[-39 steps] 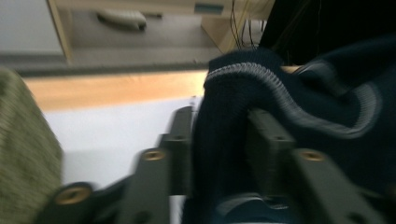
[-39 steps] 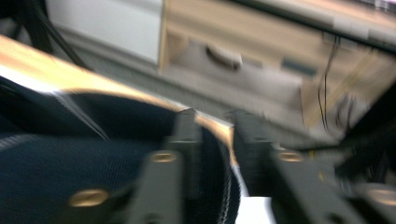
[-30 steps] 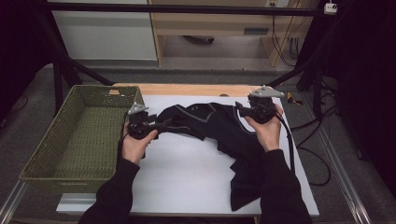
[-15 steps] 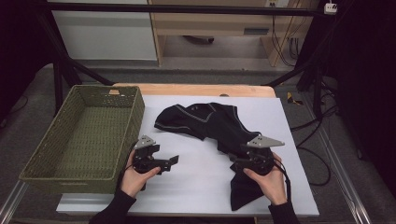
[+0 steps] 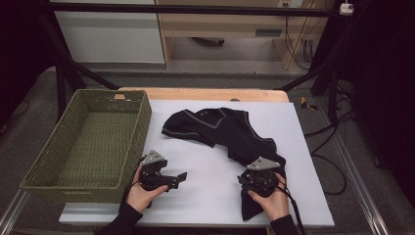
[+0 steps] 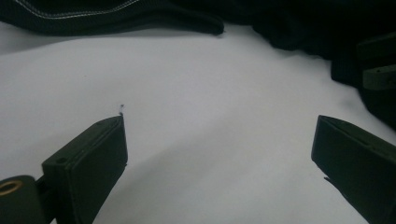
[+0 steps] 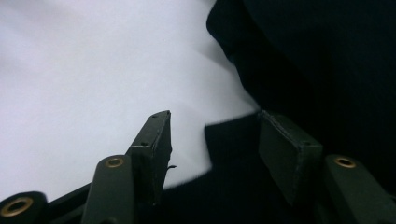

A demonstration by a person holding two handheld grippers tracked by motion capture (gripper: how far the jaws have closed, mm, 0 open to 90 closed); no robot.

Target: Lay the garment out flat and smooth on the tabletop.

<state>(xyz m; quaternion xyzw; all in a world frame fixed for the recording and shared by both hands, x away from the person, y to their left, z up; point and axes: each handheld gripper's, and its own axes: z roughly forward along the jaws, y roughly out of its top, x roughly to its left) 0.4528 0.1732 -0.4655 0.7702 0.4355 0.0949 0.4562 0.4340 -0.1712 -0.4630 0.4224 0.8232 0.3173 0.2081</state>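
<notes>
Left hand-held gripper (image 5: 182, 177) gapes over bare worktop (image 5: 205, 161); right hand-held gripper (image 5: 243, 180), part-open, straddles the garment (image 5: 230, 129) edge.

White-covered table (image 5: 205, 196) with a wooden far edge (image 5: 205, 94), standing on grey carpeted floor (image 5: 44, 103). Behind it, a white cabinet (image 5: 107, 29) and a light wooden shelf unit (image 5: 230, 24); black frame struts (image 5: 61, 73) and loose cables (image 5: 333, 137) flank the table under dim light.
</notes>
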